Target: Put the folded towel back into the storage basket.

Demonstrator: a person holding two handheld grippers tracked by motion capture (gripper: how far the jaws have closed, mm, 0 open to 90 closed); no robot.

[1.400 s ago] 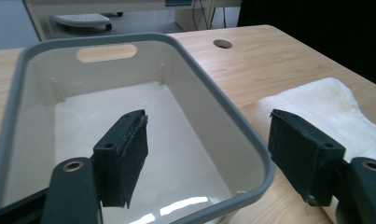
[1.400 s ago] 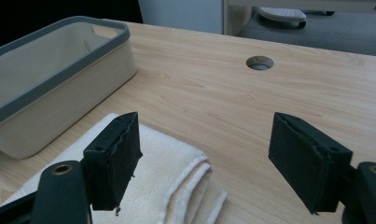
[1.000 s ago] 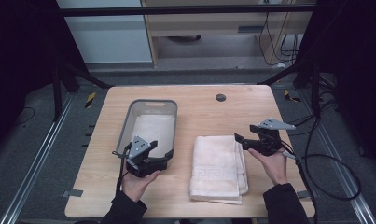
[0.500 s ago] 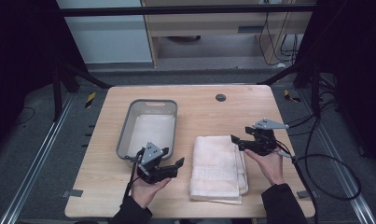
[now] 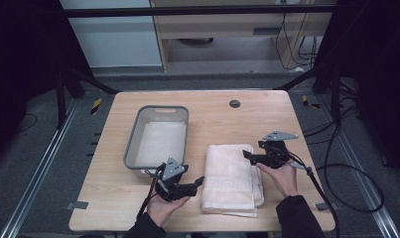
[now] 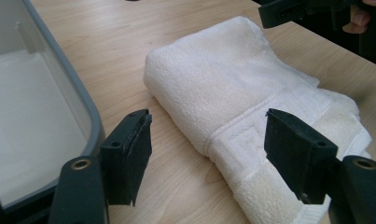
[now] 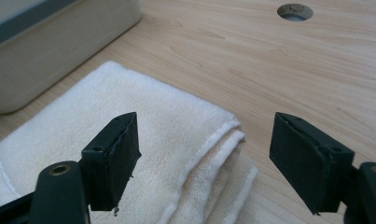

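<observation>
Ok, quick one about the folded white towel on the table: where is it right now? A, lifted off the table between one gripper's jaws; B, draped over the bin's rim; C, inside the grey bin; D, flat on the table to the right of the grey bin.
D: in the high view the towel lies flat on the table beside the grey bin, with both grippers open and not gripping it.

Table (image 5: 113, 208) is holding: one folded towel (image 5: 231, 178) at lower centre; one grey bin (image 5: 158, 136) at centre left; two grippers, left (image 5: 200, 181) and right (image 5: 246, 154), flanking the towel.
</observation>
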